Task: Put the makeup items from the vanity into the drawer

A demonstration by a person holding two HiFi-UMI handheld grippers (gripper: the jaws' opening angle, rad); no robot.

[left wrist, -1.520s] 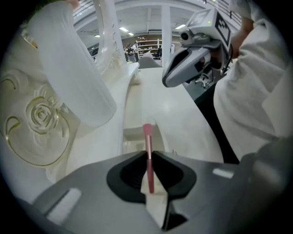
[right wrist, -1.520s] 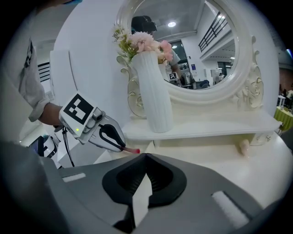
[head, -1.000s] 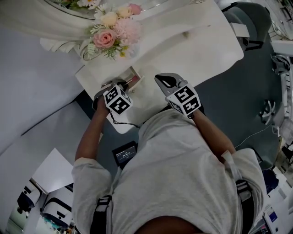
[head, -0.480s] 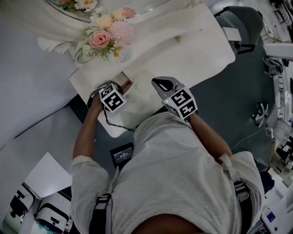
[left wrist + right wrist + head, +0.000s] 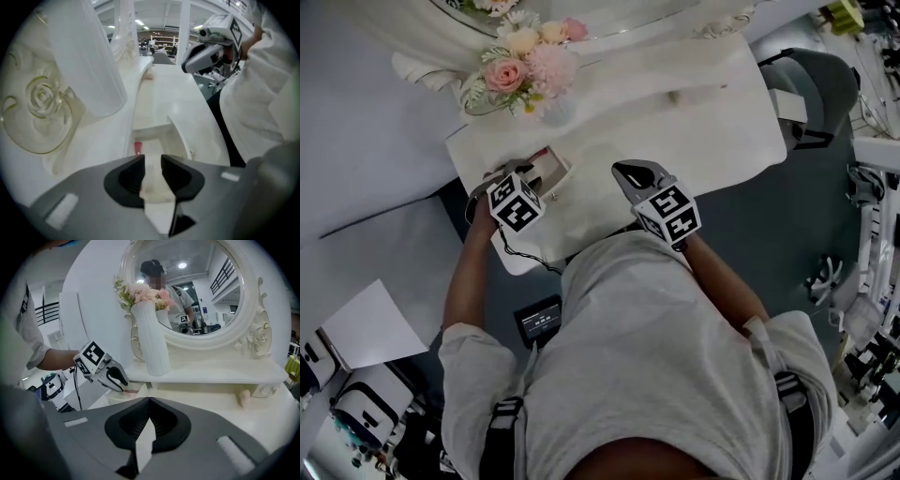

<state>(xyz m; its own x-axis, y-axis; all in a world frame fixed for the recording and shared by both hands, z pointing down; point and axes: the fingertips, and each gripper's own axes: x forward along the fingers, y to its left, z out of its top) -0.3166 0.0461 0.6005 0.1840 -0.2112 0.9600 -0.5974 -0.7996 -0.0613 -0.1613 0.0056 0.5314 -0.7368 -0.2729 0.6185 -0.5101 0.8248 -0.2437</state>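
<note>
My left gripper [image 5: 152, 161] hangs over the open white drawer [image 5: 165, 132] at the vanity's left end. Its jaws are opening, with a narrow gap and nothing pressed between the pads. A small pink-red makeup item [image 5: 138, 148] lies in the drawer just past the left jaw. In the head view the left gripper [image 5: 517, 195] covers most of the drawer [image 5: 551, 169]. My right gripper [image 5: 149, 401] is shut and empty above the vanity's front; in the head view this gripper [image 5: 639, 176] is at the middle. A small beige item [image 5: 243, 397] rests on the vanity top at the right.
A white ribbed vase [image 5: 153, 341] with pink flowers [image 5: 525, 66] stands on the raised shelf before the oval mirror [image 5: 197, 291]. The white vanity top [image 5: 712, 131] stretches right. A grey chair [image 5: 811, 89] stands beyond its right end.
The head view has swung, so the vanity sits further left. My left gripper has stayed at the drawer, reaching slightly deeper. The right gripper holds its place, still shut.
</note>
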